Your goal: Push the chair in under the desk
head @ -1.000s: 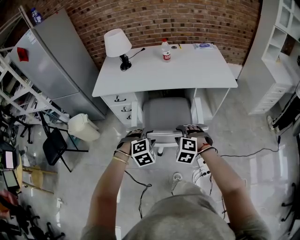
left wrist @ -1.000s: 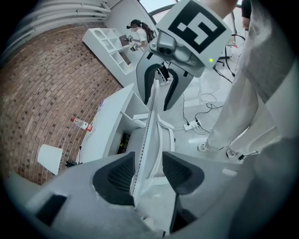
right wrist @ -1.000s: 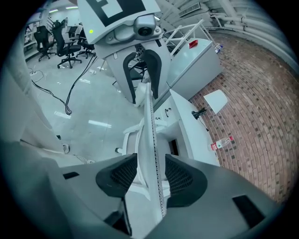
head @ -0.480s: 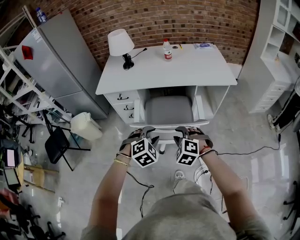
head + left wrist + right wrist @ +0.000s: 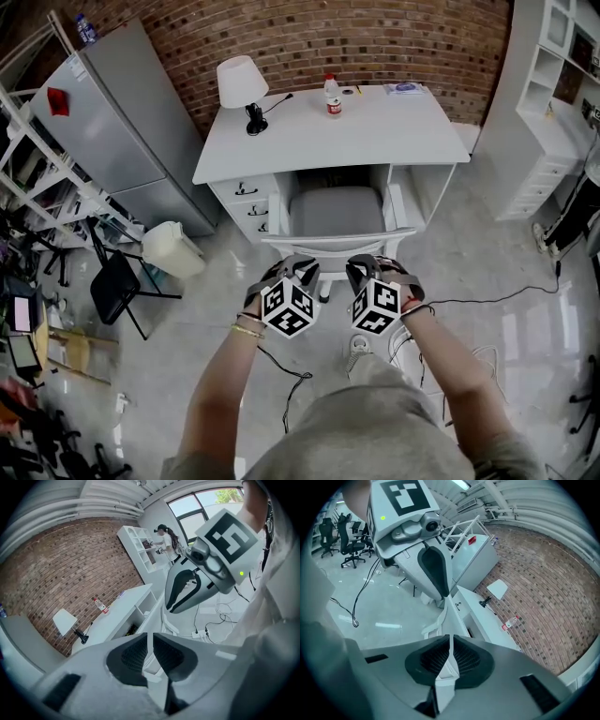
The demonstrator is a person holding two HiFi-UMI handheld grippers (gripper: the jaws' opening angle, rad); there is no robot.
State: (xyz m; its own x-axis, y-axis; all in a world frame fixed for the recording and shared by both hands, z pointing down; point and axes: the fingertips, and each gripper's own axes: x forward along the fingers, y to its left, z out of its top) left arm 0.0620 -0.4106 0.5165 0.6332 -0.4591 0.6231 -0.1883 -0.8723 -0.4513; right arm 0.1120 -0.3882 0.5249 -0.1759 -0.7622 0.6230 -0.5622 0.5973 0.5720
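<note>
The chair, with a grey seat [image 5: 336, 211] and a white backrest [image 5: 339, 242], stands tucked into the knee space of the white desk [image 5: 375, 131]. Both grippers hover just behind the backrest, apart from it. My left gripper [image 5: 298, 268] [image 5: 150, 641] has just been closing; its jaws now stand almost together with nothing between them. My right gripper [image 5: 362, 270] [image 5: 450, 644] has also just been closing and is shut on nothing. Each gripper view shows the other gripper beside it, pointing down toward the chair.
A lamp [image 5: 241, 82] and a bottle [image 5: 333, 97] stand on the desk. A grey cabinet [image 5: 103, 122] is at the left, with a white container [image 5: 169, 251] and a black folding chair [image 5: 117, 286] in front. White shelves [image 5: 553, 112] line the right. Cables and a power strip [image 5: 356, 352] lie by my feet.
Both grippers have come off the chair's backrest and drawn back toward me, and their jaws have closed. The chair now sits further under the desk.
</note>
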